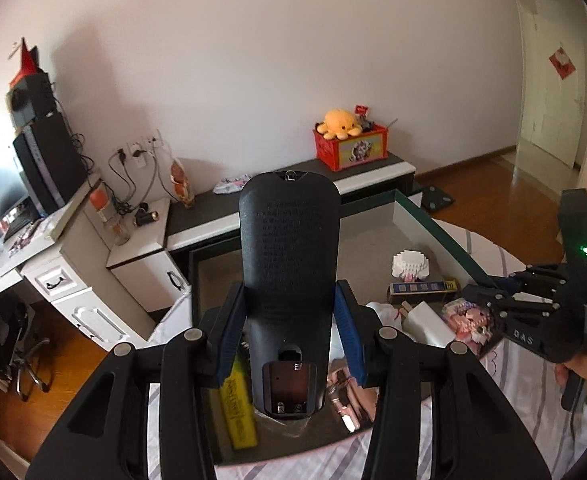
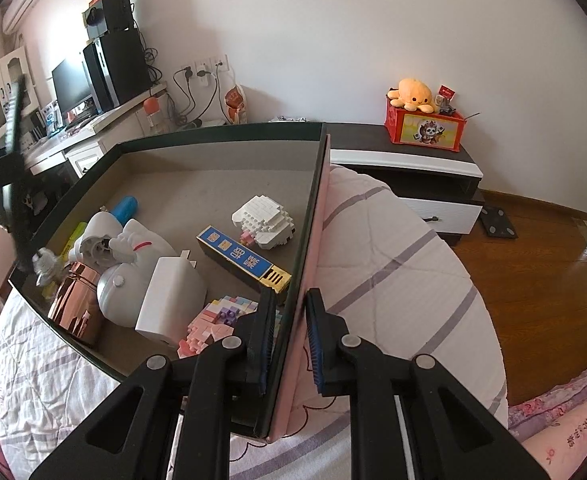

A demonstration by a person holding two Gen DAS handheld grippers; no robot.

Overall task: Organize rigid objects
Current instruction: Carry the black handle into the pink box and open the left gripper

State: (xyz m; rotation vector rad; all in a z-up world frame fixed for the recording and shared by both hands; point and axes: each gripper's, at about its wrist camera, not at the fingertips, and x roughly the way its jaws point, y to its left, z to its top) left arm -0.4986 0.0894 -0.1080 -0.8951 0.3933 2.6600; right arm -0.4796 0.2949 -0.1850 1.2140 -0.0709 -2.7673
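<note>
Right now I am gripping a black remote control (image 1: 289, 280) in my left gripper (image 1: 289, 308), blue pads pressing its two sides; it is lying back-up with the battery cover off, and the raised print on its back is too fine for me to read. It is hovering above the open box (image 1: 425, 220) on the bed (image 1: 525, 392), whose right wall my right gripper (image 2: 289, 334) is clamping, one pad inside and one outside. That gripper is showing at 3 o'clock in the left view, with "DAS" lettered on its body.

Inside the box I am seeing a long dark box with a blue label (image 2: 239, 258) in Chinese characters I cannot make out, a white brick model (image 2: 265, 218) at its 12 o'clock, a white charger (image 2: 169, 304) at its 8 o'clock, pastel bricks (image 2: 221, 320), a copper can (image 2: 77, 304) and a yellow marker (image 1: 237, 408) with unreadable black print.
</note>
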